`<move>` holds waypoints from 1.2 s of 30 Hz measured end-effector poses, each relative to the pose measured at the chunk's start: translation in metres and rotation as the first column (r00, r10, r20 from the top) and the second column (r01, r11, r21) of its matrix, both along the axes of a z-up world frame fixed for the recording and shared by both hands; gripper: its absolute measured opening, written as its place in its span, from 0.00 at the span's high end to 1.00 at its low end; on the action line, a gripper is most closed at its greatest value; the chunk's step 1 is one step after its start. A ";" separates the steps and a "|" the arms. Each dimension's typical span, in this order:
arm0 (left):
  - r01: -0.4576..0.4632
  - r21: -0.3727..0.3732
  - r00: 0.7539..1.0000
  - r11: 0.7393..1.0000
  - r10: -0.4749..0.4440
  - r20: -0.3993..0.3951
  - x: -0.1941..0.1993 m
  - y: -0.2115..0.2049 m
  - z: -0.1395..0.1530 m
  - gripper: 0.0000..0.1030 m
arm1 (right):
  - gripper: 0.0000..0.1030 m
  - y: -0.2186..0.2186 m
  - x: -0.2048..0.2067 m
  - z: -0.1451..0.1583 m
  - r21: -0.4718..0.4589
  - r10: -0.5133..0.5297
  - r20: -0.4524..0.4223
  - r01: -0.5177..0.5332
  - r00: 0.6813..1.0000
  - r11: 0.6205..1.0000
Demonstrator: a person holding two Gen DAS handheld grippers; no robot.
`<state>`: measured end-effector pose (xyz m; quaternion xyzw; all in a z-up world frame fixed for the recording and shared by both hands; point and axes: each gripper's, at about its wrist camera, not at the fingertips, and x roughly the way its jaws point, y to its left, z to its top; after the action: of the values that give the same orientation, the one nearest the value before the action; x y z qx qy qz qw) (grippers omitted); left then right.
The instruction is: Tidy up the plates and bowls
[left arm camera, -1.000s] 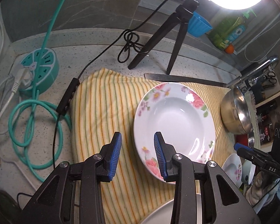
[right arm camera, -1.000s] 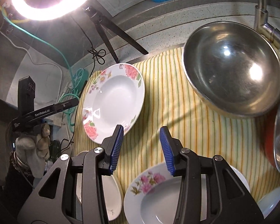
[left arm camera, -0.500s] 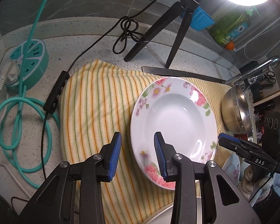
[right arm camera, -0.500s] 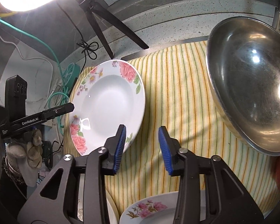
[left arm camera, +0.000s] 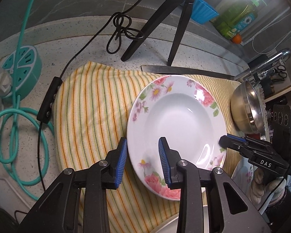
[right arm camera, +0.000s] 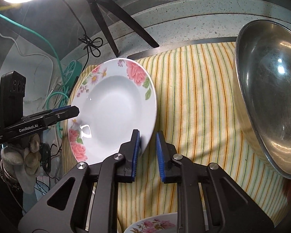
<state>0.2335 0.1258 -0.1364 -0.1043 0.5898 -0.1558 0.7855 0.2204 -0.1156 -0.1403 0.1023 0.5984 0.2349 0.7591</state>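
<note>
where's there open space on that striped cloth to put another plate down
Bare striped cloth lies left of the floral plate, toward the black cable switch. Another strip lies between plate and steel bowl. The near edge is crowded with more dishes.

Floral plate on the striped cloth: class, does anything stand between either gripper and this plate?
Nothing visible does. The floral plate lies bare on the striped cloth. The left gripper and right gripper both have open jaws straddling its rim. The steel bowl sits off to the side.

Both tools have closed in on the floral plate (left arm camera: pixel 184 120), rim between jaws.
</note>
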 end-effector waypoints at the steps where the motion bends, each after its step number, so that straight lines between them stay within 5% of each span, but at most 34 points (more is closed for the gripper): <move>1: -0.002 0.000 1.000 1.000 0.002 -0.002 0.001 0.000 -0.001 0.74 | 0.85 0.001 0.001 -0.001 0.005 0.002 -0.003 -0.002 1.000 1.000; 36: 0.114 -0.029 0.992 0.993 -0.112 0.054 -0.033 -0.058 0.034 0.75 | 0.86 -0.059 -0.071 0.042 0.006 -0.058 0.047 0.058 0.997 0.998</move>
<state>0.2007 0.0680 -0.1021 -0.0793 0.5713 -0.2121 0.7889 0.1490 -0.1747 -0.0980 0.1158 0.5764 0.2167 0.7794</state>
